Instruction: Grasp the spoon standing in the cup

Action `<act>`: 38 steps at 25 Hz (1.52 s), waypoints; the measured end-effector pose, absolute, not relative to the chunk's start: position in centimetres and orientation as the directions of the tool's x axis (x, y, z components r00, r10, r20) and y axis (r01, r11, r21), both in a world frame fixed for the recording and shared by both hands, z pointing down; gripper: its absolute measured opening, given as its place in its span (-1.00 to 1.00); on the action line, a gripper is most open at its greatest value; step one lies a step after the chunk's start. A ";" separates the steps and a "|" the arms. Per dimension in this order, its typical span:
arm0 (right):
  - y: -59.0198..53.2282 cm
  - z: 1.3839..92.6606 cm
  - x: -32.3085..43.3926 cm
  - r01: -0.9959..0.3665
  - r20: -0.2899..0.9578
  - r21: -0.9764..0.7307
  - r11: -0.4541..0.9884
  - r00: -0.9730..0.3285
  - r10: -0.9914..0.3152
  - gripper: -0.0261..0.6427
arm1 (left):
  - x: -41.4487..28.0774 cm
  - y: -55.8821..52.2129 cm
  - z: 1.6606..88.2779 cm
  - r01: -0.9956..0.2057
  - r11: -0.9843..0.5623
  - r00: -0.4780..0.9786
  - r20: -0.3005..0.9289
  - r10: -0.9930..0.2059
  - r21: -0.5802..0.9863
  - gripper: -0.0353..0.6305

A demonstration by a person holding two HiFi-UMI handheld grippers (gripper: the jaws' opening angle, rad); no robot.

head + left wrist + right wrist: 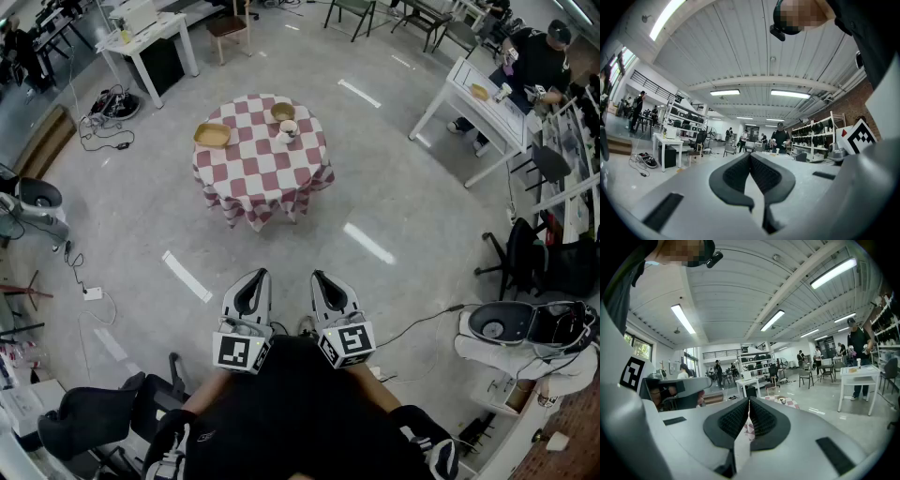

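A round table with a red-and-white checked cloth (262, 164) stands far ahead on the grey floor. A pale cup (288, 130) with a spoon in it stands on it near the back right. The spoon is too small to make out clearly. Both grippers are held close to my body, well short of the table. My left gripper (256, 276) is shut with nothing in it, and so is my right gripper (322, 277). In the left gripper view the dark pads (750, 155) meet. In the right gripper view the pads (749, 401) meet too, with the table (788, 402) small beyond them.
A tan bowl (282, 112) and a woven dish (212, 135) share the table. A white desk (141, 37) stands at the back left and a white table (478, 98) with a person (539, 61) at the right. Cables (108, 105) lie on the floor. Office chairs (520, 253) stand at the sides.
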State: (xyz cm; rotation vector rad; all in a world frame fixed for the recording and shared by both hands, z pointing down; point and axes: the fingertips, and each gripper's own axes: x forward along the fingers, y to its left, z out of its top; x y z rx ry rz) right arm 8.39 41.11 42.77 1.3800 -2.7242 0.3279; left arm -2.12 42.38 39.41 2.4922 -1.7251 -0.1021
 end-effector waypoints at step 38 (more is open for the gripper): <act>40.4 45.4 -1.2 -0.859 0.222 -0.165 0.485 -0.512 -0.830 -0.84 | -12.6 41.2 43.5 -0.891 -0.397 0.417 0.051 -0.908 0.219 -0.87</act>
